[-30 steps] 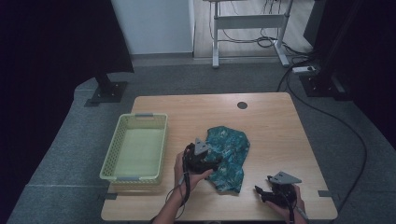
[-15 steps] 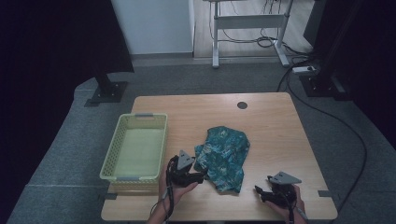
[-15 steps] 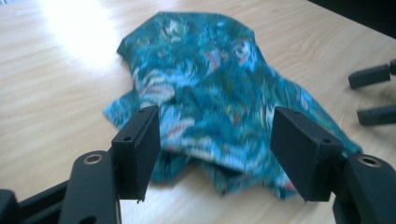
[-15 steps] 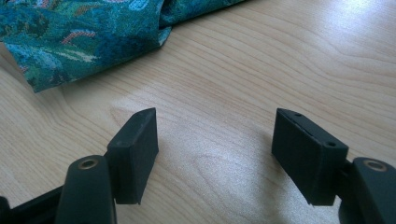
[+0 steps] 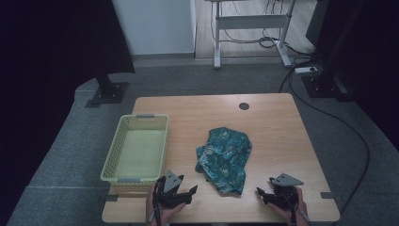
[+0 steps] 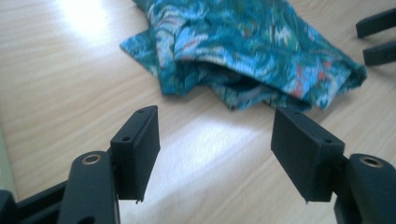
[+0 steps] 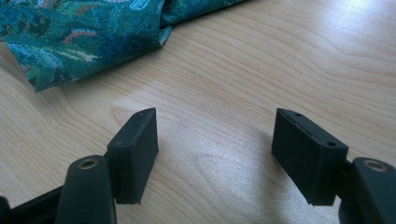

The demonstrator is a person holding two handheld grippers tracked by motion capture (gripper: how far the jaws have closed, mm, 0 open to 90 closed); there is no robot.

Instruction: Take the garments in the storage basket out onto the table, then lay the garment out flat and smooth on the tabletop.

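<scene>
Looks like a lab/test room w/ dark curtains (image 5: 56, 42), grey carpet (image 5: 197, 80), cables (image 5: 263, 40) on floor, metal desk frame (image 5: 249, 23) behind wooden surface (image 5: 273, 127).

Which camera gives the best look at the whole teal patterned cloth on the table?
The high view: the cloth lies whole there, crumpled on the table right of the basket. The left gripper view gives its folded edge close up; the right gripper view catches one corner.
</scene>
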